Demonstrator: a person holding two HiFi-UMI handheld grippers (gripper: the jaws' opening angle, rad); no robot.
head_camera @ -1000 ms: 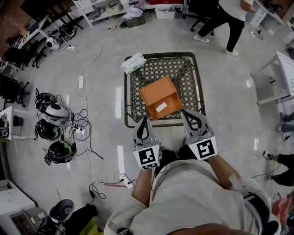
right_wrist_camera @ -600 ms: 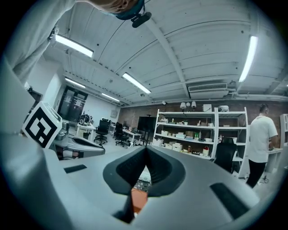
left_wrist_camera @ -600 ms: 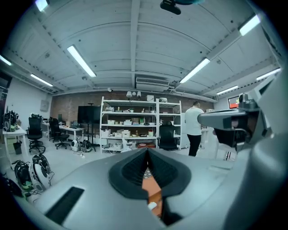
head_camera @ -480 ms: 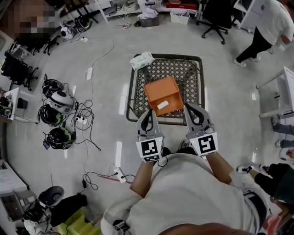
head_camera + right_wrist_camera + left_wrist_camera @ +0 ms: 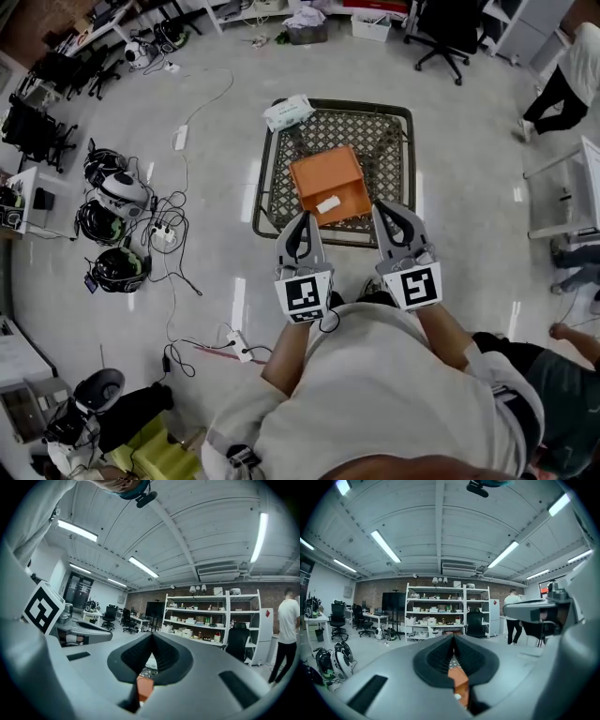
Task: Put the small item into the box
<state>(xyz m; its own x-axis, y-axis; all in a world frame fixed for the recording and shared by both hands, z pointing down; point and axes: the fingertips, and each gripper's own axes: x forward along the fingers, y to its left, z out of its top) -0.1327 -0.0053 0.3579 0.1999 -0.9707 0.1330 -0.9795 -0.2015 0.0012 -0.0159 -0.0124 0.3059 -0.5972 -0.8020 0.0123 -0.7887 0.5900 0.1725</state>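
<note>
Holding both grippers low in front of me, I look down on a dark lattice-topped table (image 5: 394, 164) with an orange box (image 5: 323, 173) sitting near its middle. My left gripper (image 5: 302, 220) has its jaws pressed fully together, with nothing caught between them. Its tip sits over the table's near edge, just short of the box's near-left corner. My right gripper (image 5: 379, 210) is the same, with its jaws closed tight and empty, and its tip is just beside the box's near-right corner.

The small white item (image 5: 328, 204) shows against the orange of the box, toward the side nearest me. From this angle I cannot say whether it is resting down inside. Neither gripper is touching it. Along my left jaws, I can see only a sliver of the orange box beneath the closed pads.

A white packet (image 5: 289, 112) lies on the table's far-left corner, well apart from the box. On the floor to my left are several helmets (image 5: 105, 223) among trailing cables (image 5: 187, 272). At the far right, a person (image 5: 555, 94) in dark trousers is walking, well away from the table.
</note>
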